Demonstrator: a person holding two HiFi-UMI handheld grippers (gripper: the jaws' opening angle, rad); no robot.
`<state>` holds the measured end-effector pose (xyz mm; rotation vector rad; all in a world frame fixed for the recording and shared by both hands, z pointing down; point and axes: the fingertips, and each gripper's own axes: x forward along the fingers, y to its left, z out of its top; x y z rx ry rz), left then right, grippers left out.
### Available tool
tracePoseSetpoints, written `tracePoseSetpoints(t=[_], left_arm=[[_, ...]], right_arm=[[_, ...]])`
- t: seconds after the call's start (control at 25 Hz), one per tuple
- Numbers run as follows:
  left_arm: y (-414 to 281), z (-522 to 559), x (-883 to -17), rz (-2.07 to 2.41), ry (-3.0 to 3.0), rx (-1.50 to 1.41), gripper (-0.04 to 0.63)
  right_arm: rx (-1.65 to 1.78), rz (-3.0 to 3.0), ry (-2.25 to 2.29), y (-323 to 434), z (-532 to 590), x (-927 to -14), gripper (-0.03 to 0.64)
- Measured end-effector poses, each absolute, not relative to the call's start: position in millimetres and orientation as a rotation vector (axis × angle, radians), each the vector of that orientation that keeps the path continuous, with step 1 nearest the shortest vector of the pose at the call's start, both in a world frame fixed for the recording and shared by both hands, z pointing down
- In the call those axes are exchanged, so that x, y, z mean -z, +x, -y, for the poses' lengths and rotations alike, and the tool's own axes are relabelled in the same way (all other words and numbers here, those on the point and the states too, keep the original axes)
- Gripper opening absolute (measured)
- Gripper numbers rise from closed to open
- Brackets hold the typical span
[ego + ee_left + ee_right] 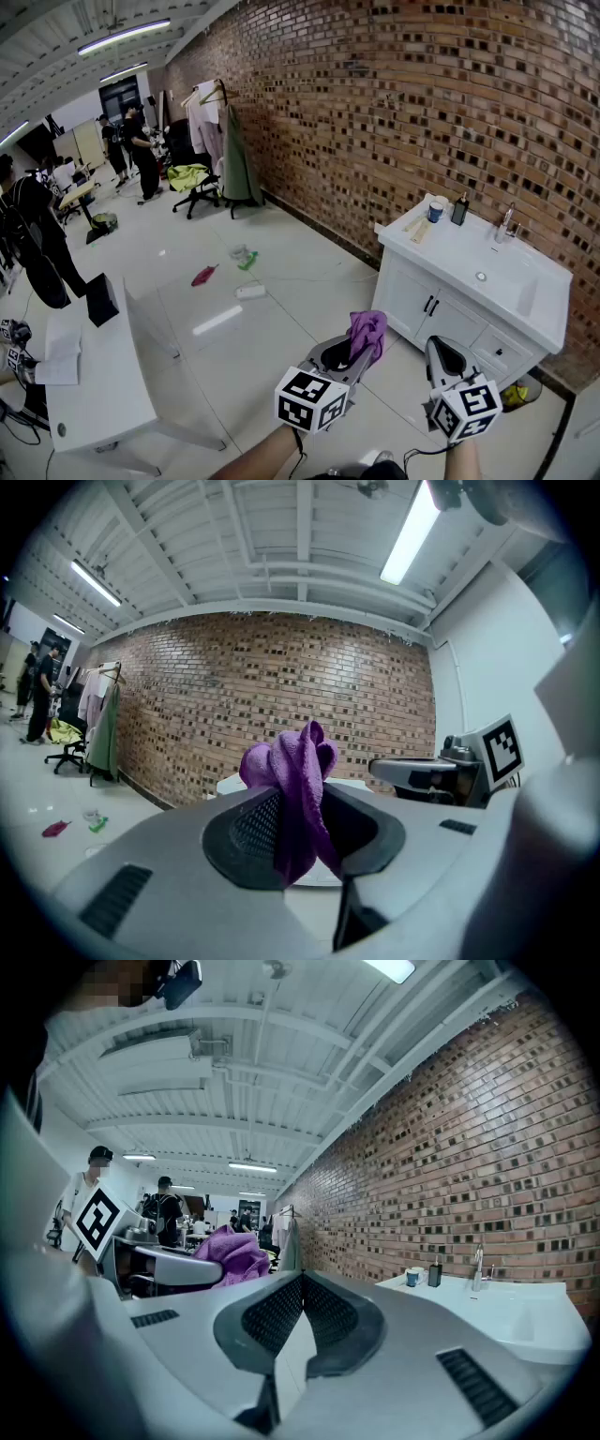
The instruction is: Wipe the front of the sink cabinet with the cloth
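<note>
A purple cloth is bunched between the jaws of my left gripper, which is shut on it; the cloth fills the middle of the left gripper view. My right gripper is beside it to the right, shut with nothing between its jaws. The white sink cabinet stands against the brick wall ahead and to the right, its doors with black handles facing me. Both grippers hang in the air short of the cabinet front. In the right gripper view the cloth shows at left and the basin at right.
On the cabinet top stand a cup, a dark bottle and a tap. A white table is at the left. Litter lies on the tiled floor. People, a chair and a clothes rack are far back.
</note>
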<state>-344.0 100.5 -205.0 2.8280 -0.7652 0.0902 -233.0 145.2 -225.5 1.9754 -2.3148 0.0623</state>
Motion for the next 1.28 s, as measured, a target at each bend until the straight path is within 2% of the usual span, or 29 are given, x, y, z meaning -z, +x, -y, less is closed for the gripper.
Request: tracePoseSetpoints(t=[0.6,1.04,1.28], left_arm=[[-227.3,-39.4,172.0,0.638,2.836,-0.19,0.109],[-105.8,40.5,128.7,0.686,2.822,-0.338,0.109],[-71.3,91.7,81.3,0.709,2.793,-0.362,0.109]], right_arm=[[-0.159,2.196,2.077,-120.6,-109.5,187.3,0.003],[-0.195,2.234,2.042,5.5,-18.4,144.1,0.002],[-0.197,2.241,1.996,37.1,33.9,104.9,0.002]])
